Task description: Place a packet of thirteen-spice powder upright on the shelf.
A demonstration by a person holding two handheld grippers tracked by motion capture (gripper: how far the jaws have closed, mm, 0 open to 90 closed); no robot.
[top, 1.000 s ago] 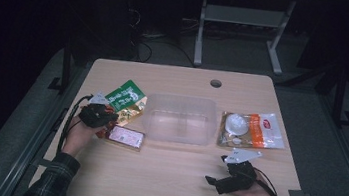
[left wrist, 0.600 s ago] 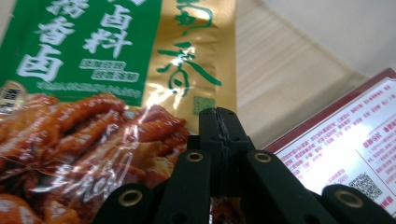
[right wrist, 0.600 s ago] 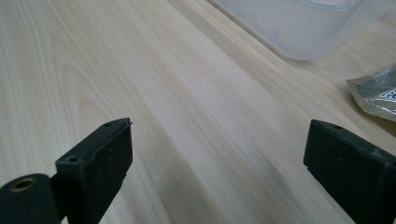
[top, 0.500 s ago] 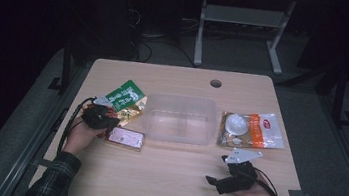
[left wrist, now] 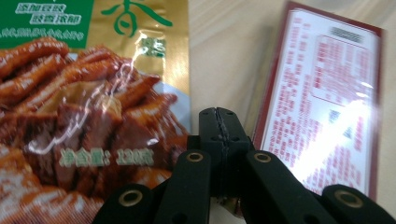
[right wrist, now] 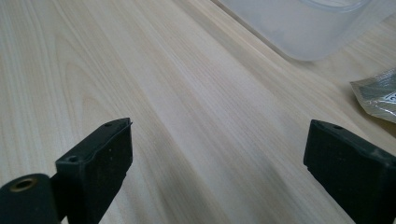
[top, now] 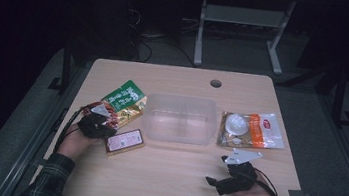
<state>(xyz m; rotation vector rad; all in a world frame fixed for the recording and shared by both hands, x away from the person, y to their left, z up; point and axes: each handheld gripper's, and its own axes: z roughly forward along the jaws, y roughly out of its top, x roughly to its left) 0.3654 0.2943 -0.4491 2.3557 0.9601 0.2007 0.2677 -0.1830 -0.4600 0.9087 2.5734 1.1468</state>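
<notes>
My left gripper (top: pixel 108 128) rests at the table's left, jaws shut flat against each other with nothing between them (left wrist: pixel 217 114). Its tips lie over the gap between a green and gold snack packet (left wrist: pixel 88 93) and a red-edged packet (left wrist: pixel 327 93) with its printed back up. Both packets lie flat on the wood: the green one (top: pixel 124 99) and the red one (top: pixel 124 141). Near the front right, my right gripper (top: pixel 224 172) stands open low over bare wood (right wrist: pixel 219 163). A clear plastic container (top: pixel 180 119) sits in the middle, its corner (right wrist: pixel 303 23) ahead of the right jaws.
An orange and white packet (top: pixel 251 130) lies right of the container, its edge (right wrist: pixel 378 95) near the right jaw. A cable hole (top: pixel 216 83) marks the table's far side. Bare wood stretches along the front between the hands.
The left hand has crept slightly toward the front and the red packet. The right hand and every packet lie as before.
</notes>
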